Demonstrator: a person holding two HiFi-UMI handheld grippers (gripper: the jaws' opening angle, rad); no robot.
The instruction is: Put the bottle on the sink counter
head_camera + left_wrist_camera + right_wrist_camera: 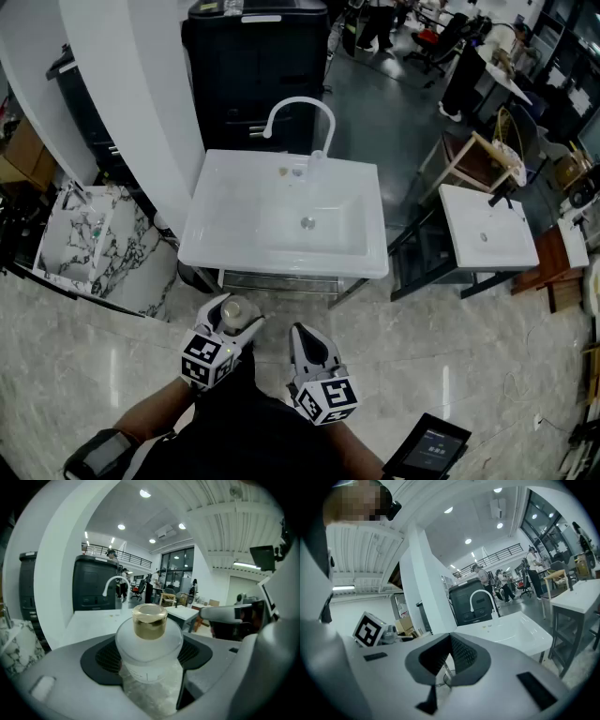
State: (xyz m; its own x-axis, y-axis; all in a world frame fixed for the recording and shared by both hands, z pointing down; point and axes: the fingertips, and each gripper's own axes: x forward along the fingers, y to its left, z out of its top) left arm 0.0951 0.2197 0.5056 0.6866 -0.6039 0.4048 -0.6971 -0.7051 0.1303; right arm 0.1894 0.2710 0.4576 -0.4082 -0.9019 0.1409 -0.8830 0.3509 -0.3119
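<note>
An open, office-like workshop hall is shown. A freestanding sink (214, 220), office chairs (442, 42) and a mezzanine railing (126, 558) are seen.

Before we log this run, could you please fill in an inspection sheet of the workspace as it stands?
Surface: white rectangular sink counter, bare apart from two tiny specks by the white curved tap.
Job's things: frosted clear bottle with gold cap, upright, held over the floor in front of the counter, not yet on it.
Clutter: marble-patterned slab at left; second white basin on a stand at right; dark screen device on the floor.
Tools: left tool shut on the bottle; right tool shut, holding nothing.
Cables: nothing seen.
Surroundings: black cabinet behind the sink; pale polished floor; people and office chairs farther back.
</note>
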